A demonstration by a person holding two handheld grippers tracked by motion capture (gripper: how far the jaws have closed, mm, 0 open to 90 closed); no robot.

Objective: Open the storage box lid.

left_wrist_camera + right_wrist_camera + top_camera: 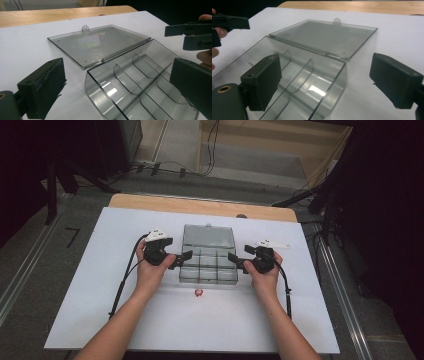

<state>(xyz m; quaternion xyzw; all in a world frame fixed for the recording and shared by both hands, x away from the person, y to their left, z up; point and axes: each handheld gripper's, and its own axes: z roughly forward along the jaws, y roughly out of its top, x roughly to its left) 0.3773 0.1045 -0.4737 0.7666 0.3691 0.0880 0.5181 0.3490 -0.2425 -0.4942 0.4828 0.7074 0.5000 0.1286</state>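
Note:
A clear grey plastic compartment box point(209, 267) lies open on the white board, its lid point(209, 239) folded flat toward the far side. My left gripper point(182, 259) stands open at the box's left wall. Across from it, my right gripper point(236, 261) is open at the right wall. In the left gripper view the jaws point(117, 87) stand wide either side of the box's end point(125, 82), with no pad pressing on it; the lid point(100, 43) lies beyond. In the right gripper view the wide jaws point(329, 80) frame the box's other end point(294, 75) and the lid point(324, 35).
A small red thing point(199, 293) lies on the white board point(100, 285) just in front of the box. A wooden table edge point(200, 205) runs behind the board. Cables cross the floor beyond. A cable trails from each gripper toward the near edge.

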